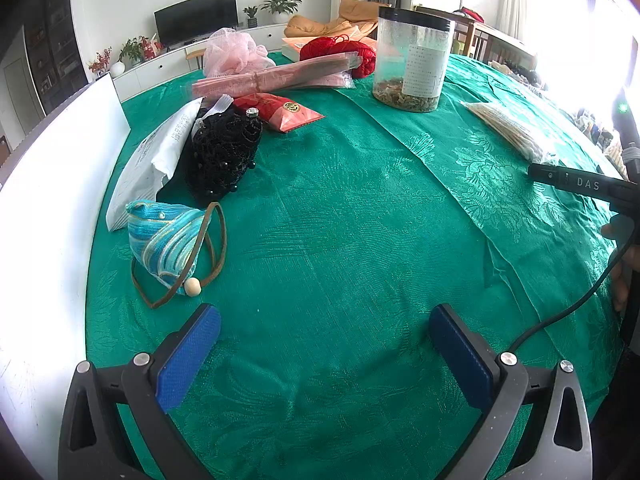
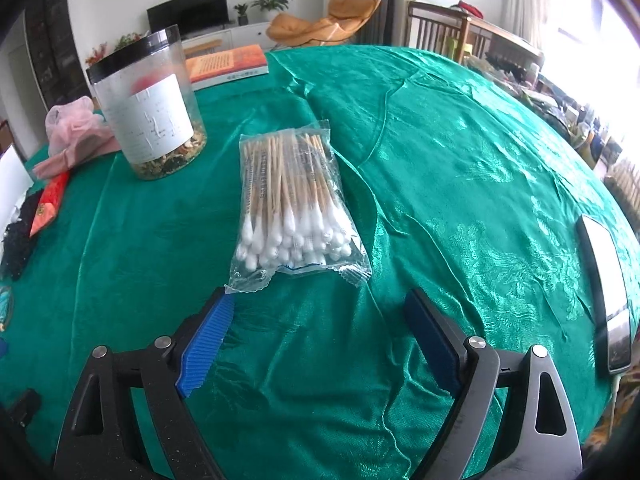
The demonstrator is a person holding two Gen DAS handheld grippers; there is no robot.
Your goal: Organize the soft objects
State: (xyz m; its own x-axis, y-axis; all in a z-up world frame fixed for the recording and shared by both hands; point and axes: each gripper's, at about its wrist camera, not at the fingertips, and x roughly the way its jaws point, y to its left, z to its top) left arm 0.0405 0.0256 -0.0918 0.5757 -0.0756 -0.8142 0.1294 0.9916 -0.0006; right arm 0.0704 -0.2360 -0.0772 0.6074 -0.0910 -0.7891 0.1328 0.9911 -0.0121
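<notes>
A clear bag of cotton swabs [image 2: 292, 208] lies flat on the green tablecloth [image 2: 460, 152], just beyond my right gripper [image 2: 320, 312]. That gripper is open, its blue pads empty; the bag's near corner reaches the left fingertip. My left gripper [image 1: 324, 324] is open over bare cloth. To its left lie a blue embroidered pouch [image 1: 166, 240] with a brown cord and wooden bead, a black beaded lace piece [image 1: 224, 152], and a white plastic bag [image 1: 154, 160]. Further back sit a pink mesh puff [image 1: 234, 52] and red yarn [image 1: 340, 54]. The swab bag [image 1: 508, 132] shows at the right.
A clear jar with a black lid [image 1: 412, 60] [image 2: 150, 108] stands mid-table. A red packet [image 1: 280, 110], pink flat packets [image 1: 272, 76], an orange book [image 2: 226, 64] and a white board [image 1: 52, 184] lie around. A phone [image 2: 606, 292] rests at the right edge. The right gripper's body [image 1: 580, 184] shows at the right.
</notes>
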